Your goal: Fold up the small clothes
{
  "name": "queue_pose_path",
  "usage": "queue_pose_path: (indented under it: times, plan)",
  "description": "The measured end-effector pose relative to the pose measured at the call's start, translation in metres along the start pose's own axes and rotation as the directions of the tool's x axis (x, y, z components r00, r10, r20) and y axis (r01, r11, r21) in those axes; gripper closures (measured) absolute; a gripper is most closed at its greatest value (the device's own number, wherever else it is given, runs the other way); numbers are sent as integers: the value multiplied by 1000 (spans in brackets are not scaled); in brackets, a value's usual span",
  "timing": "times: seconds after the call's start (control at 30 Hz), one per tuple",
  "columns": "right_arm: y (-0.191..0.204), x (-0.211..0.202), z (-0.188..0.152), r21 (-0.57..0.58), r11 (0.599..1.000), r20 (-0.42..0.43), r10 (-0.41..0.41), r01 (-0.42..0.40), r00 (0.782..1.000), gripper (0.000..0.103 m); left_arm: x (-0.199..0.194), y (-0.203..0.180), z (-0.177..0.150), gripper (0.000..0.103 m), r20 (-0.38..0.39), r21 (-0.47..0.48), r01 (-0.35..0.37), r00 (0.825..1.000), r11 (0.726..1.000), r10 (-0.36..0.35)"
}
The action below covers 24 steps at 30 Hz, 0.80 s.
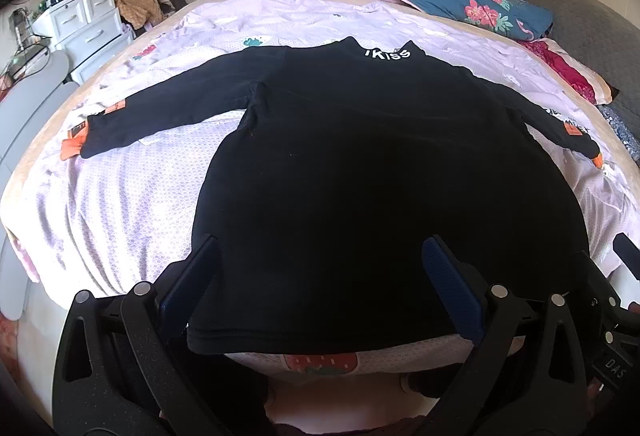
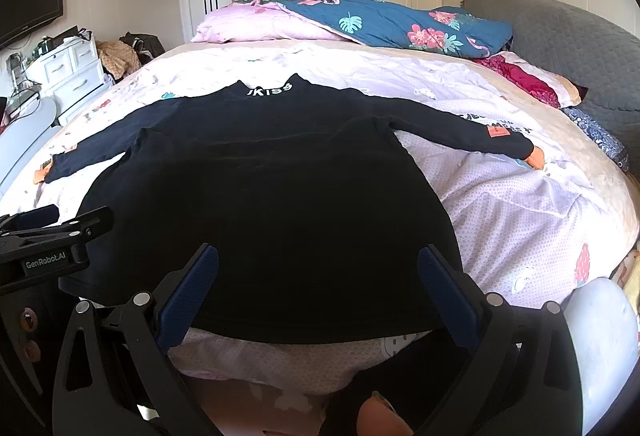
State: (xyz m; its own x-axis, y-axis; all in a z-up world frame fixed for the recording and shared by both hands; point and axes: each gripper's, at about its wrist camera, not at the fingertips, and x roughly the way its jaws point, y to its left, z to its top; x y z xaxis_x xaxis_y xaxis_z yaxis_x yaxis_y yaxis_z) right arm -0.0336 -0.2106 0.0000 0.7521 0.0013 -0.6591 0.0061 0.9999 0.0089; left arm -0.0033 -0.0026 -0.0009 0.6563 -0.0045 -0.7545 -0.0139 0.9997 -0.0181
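Observation:
A small black long-sleeved top [image 1: 360, 172] with white "KISS" lettering on the collar lies flat on the bed, sleeves spread to both sides, hem toward me. It also shows in the right wrist view [image 2: 272, 204]. My left gripper [image 1: 320, 248] is open, its blue-padded fingers spread over the hem's left part. My right gripper [image 2: 316, 256] is open, its fingers spread over the hem's right part. Neither holds cloth. The left gripper's body [image 2: 52, 244] shows at the left edge of the right wrist view.
The bed has a pale lilac sheet [image 1: 120, 196]. A pink and blue floral quilt [image 2: 360, 24] is piled at the far end. A grey headboard [image 2: 572, 48] is on the right. White drawers [image 1: 88, 24] stand at the left.

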Motion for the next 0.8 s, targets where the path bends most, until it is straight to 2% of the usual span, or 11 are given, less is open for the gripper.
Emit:
queue_pose_path:
  times: [0.8]
  plan:
    - [0, -1, -1, 1, 1000, 2, -2, 2, 1000, 4, 0, 1, 2, 9, -1, -2, 4, 1000, 1000, -4]
